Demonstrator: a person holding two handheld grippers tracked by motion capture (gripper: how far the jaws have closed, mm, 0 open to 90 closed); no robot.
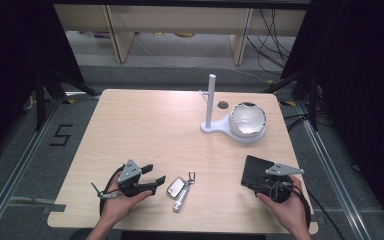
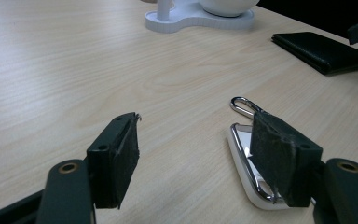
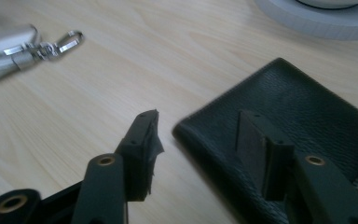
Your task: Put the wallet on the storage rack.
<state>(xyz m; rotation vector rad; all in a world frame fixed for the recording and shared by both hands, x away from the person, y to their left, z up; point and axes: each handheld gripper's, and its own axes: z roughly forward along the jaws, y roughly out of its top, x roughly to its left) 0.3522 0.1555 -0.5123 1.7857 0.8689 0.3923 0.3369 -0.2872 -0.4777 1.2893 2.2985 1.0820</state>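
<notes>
Carabiner [image 2: 240,105] on key fob [image 2: 249,163] plain in left gripper view (jaws apart).

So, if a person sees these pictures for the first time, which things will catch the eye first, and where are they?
Probably the white stand with its upright post and round bowl, at the far right of the table. Near the front edge, the left claw is open beside a silver key fob with a clip. The right claw is open, with one jaw over the edge of a black wallet.
</notes>
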